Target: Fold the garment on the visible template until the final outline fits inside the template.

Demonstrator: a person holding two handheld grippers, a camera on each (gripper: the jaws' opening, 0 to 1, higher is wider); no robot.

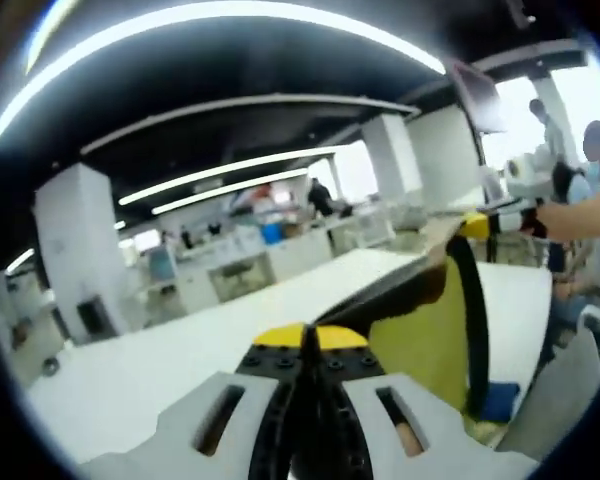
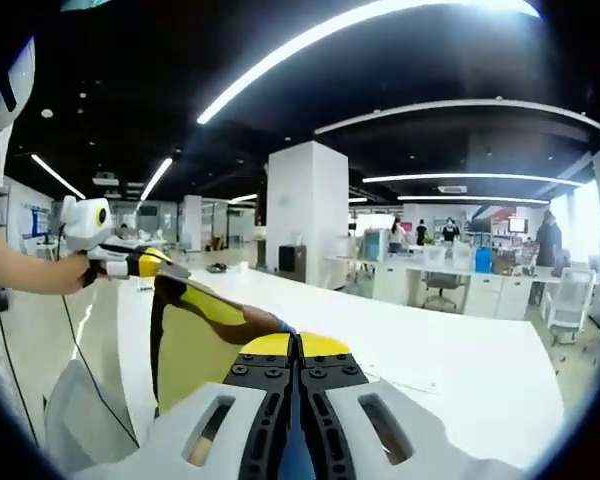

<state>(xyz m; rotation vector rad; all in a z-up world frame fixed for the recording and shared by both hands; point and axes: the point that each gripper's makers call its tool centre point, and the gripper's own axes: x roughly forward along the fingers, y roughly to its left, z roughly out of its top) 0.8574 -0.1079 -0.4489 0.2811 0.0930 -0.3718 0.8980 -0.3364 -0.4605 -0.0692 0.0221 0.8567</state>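
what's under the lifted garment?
The yellow, black-trimmed garment hangs stretched between the right tool and left tool, both shut on it. White table shows beyond it. The surface directly beneath, including any template, is hidden.

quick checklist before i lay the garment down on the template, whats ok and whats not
1. Left gripper shut on the garment: ok, jaws closed with cloth leading into them.
2. Right gripper shut on the garment: ok.
3. Garment lifted off the table between the two grippers: ok, it hangs stretched in the air.
4. Template in sight: cannot tell.
5. Garment hanging flat, no twist: cannot tell, part of it is hidden.
6. Table under the garment free: cannot tell.
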